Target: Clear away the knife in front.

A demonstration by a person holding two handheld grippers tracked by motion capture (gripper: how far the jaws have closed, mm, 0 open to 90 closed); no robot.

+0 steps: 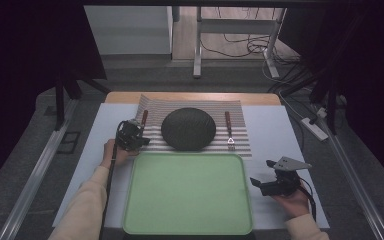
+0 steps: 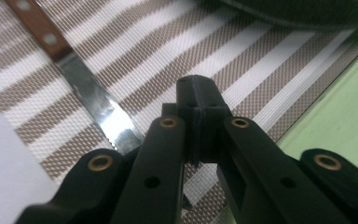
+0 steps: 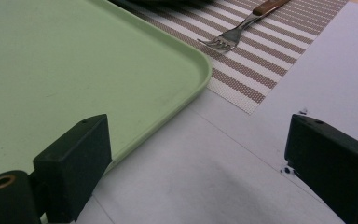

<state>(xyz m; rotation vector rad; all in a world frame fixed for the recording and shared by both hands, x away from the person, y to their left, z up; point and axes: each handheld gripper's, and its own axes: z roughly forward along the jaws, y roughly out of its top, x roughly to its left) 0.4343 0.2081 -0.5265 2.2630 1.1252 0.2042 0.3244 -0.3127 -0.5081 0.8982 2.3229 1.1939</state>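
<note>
A person's left gripper (image 1: 132,134) hovers low over the striped placemat (image 1: 152,107) toward the worktop's far left side, its jaws pressed together on nothing, just beside the blade of a wooden-handled knife (image 2: 86,84). The knife lies flat on the placemat's left part, handle toward the far edge, left of a dark round plate (image 1: 188,128) and apart from it. The right gripper (image 1: 266,184) rests near the worktop's right edge with its jaws wide apart, off the right rim of a bare green tray (image 1: 187,192) that sits along the near edge. A fork (image 3: 235,31) lies on the placemat's right part, tines toward the tray.

The step in hand appears to be picking up the knife. To do it well, the left gripper would probably need to part its jaws first, move up toward the wooden handle rather than the thin, slippery blade, straddle it squarely across its width and close before lifting, keeping clear of the plate.

The worktop (image 1: 275,130) is covered by a pale sheet with a strip of bare wood at its far edge. Beyond it, the dim room shows grey flooring, a white desk frame and loose cables.
</note>
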